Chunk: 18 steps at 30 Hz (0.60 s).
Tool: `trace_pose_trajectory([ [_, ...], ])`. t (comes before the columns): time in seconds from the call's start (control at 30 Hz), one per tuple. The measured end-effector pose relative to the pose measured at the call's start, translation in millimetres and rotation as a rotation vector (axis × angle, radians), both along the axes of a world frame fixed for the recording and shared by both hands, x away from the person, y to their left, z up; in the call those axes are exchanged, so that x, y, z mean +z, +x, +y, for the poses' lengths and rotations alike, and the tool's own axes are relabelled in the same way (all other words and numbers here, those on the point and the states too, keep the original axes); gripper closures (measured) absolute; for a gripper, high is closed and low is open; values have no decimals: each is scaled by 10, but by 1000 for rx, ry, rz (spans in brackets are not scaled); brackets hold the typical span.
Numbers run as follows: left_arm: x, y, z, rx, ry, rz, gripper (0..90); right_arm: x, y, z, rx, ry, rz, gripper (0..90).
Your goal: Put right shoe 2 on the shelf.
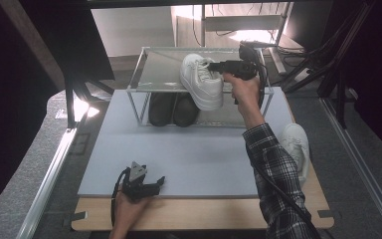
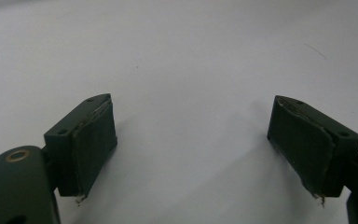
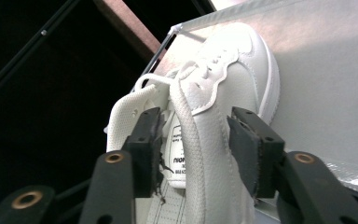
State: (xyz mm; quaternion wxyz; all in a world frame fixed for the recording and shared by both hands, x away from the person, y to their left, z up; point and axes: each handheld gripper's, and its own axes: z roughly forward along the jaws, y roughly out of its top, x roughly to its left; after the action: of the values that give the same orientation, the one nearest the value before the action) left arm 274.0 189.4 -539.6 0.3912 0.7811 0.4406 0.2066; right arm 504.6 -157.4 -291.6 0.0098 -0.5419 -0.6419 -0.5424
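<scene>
On top of the clear-panelled wire shoe rack (image 1: 149, 74) at the far end of the pale grey surface (image 1: 189, 154), a white leather lace-up sneaker (image 1: 202, 82) lies with its heel overhanging the front edge, and the right tongs (image 3: 196, 149) stand part-open around its padded tongue (image 3: 179, 154) and lace, pads not pressing. Light, with a stiff sole but soft, yielding upper, it looks best pinched at the collar or tongue, since smooth leather may slip. Resting near the surface's front edge, the left tongs (image 2: 191, 144) gape wide and empty.
</scene>
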Motion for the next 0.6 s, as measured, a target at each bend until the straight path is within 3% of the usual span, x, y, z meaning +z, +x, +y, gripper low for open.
trace_pose_trajectory([
  [0.33, -2, 0, -3, 3, -4, -1, 150, 84, -68, -113, 9, -17, -27, 498],
  [0.6, -2, 0, -4, 3, -4, -2, 149, 162, -200, -223, 9, -38, -77, 492],
])
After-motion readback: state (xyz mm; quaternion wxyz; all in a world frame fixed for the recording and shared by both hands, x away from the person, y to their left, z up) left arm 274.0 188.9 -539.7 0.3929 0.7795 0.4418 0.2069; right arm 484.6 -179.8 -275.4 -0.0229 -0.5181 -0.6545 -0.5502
